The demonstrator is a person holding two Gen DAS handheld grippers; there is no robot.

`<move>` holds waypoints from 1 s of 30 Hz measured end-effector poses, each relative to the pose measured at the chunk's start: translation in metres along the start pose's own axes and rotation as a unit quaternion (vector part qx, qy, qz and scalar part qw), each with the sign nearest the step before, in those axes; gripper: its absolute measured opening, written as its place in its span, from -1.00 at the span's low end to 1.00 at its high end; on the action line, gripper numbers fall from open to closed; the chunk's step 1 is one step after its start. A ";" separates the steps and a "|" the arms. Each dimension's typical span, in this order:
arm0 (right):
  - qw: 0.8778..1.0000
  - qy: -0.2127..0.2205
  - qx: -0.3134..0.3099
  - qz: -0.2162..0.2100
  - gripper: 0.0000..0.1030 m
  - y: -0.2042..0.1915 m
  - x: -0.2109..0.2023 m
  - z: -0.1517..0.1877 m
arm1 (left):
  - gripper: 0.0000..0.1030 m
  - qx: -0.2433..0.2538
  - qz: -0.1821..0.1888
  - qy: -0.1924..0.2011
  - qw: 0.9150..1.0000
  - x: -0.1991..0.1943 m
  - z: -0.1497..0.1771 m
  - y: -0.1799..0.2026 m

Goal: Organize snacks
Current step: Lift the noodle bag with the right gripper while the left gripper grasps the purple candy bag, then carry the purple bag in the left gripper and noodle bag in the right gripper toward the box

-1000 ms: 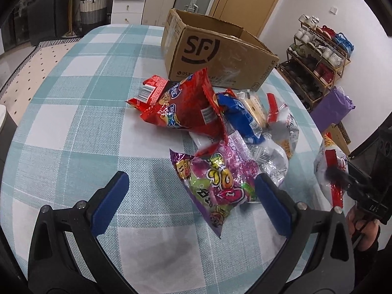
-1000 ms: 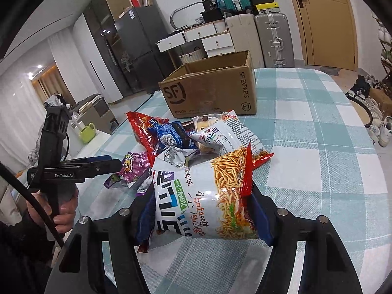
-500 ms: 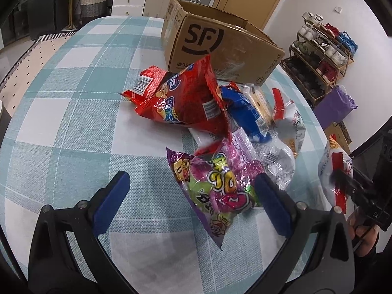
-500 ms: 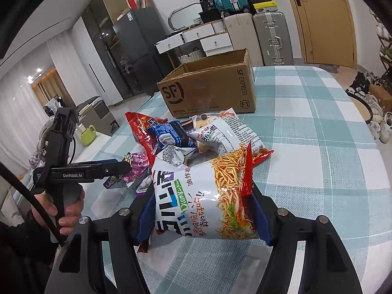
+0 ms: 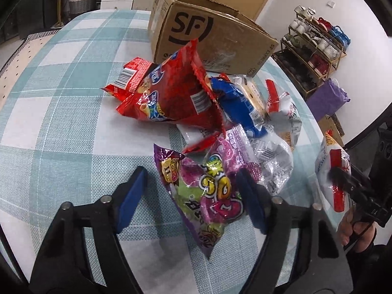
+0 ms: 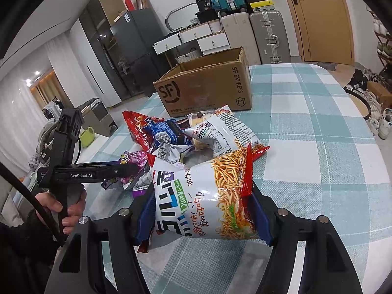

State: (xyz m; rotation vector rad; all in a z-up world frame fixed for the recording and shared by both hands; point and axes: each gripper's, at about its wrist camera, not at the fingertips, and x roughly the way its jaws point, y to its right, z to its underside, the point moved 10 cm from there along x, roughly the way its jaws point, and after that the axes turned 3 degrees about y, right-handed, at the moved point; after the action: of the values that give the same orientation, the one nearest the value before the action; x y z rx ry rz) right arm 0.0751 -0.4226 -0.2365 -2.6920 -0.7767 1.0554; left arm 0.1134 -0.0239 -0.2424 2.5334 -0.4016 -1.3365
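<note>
A: Jaws first. What did the left gripper (image 5: 193, 196) have between them?

B: 1 purple candy bag (image 5: 210, 183), lying on the checked desk (image 5: 61, 127). The jaws had just been closing around it. The right pad sat against the bag's edge, but a strip of cloth showed between the left pad and the bag, so no grip yet.

A: And the right gripper (image 6: 203, 210)?

B: Its jaws were clamped on a white noodle-snack packet (image 6: 205, 196), pads pressing both ends. Whether the packet was lifted clear of the desk, I could not tell. A hand (image 6: 66, 208) held the left tool's handle off to the side.

A: Beyond that?

B: A heap of snacks, touching and overlapping: 1 big red bag (image 5: 171, 93) tilted up, 1 blue packet (image 5: 235, 103) just beside it, 1 crumpled silver wrapper (image 5: 274, 161) and 1 white packet with red trim (image 5: 281, 105).

A: Farthest?

B: A brown SF cardboard box (image 6: 208, 85), open at the top, standing on the desk just behind the heap.
</note>
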 end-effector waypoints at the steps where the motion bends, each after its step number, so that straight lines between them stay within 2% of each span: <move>1: 1.000 0.000 0.001 -0.001 0.34 0.000 0.000 0.000 | 0.21 0.001 0.001 0.000 1.000 0.000 0.000 0.001; 3: 1.000 0.000 0.002 0.000 0.34 0.000 0.001 0.001 | -0.02 0.003 0.008 -0.001 1.000 0.001 -0.001 0.003; 6: 1.000 0.000 0.002 -0.001 0.34 0.000 0.001 0.002 | -0.20 0.000 0.023 -0.005 1.000 0.002 0.001 0.007; 11: 1.000 0.000 0.002 0.001 0.34 0.000 0.000 0.002 | -0.38 0.002 0.030 0.003 1.000 -0.004 0.002 0.010; 22: 1.000 0.007 -0.010 -0.001 0.34 -0.014 -0.008 -0.007 | -0.43 0.012 0.025 0.021 0.999 -0.035 0.009 0.007; 30: 1.000 0.017 -0.016 -0.006 0.34 -0.026 -0.015 -0.015 | -0.43 0.023 0.034 0.043 0.998 -0.060 0.006 0.011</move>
State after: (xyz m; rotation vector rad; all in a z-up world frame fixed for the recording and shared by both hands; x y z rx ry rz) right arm 0.0655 -0.4072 -0.2082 -2.7215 -0.8097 1.0008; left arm 0.0745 -0.0140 -0.1961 2.5782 -0.5022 -1.2023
